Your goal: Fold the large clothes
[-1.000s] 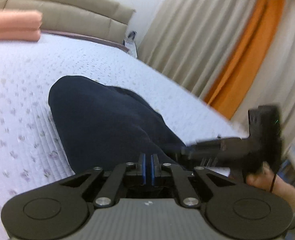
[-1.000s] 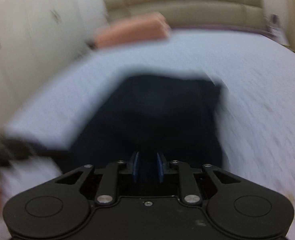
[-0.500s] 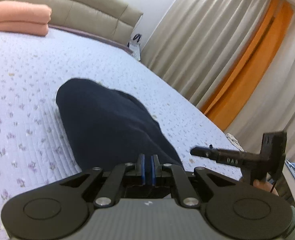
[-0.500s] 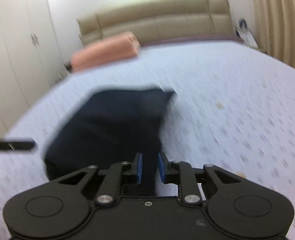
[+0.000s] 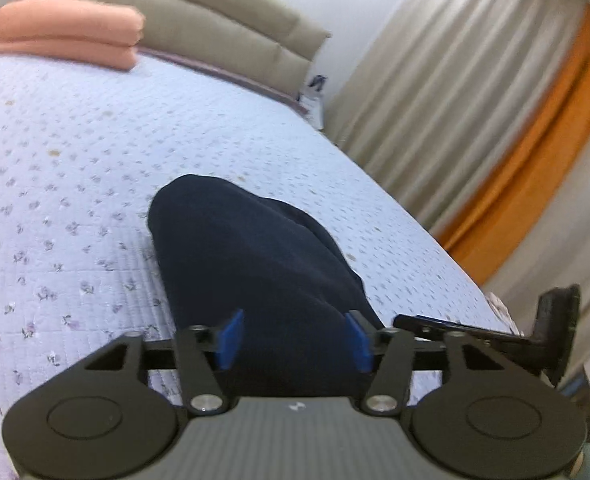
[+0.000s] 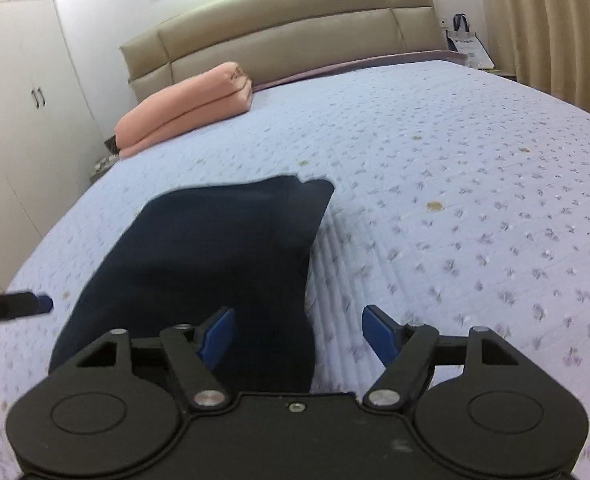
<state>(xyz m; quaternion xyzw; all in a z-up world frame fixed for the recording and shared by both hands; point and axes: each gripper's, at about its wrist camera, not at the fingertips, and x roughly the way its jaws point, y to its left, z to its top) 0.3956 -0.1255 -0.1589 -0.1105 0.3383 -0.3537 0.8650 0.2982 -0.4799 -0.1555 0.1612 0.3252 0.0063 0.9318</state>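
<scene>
Navy garment (image 6: 215, 256) folded, lying flat on bedspread (image 6: 455, 200).

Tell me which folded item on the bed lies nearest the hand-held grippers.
The dark navy garment, lying right in front of both, between their opening blue pads. The pink folded blanket sits far off by the headboard.

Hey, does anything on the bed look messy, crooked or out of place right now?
Only a little. The folded navy garment lies at a slant on the quilted bedspread, and its far edge is uneven, with one corner poking past the other. The pink folded blanket by the headboard looks tidy. Nothing seems spilled or damaged.
</scene>
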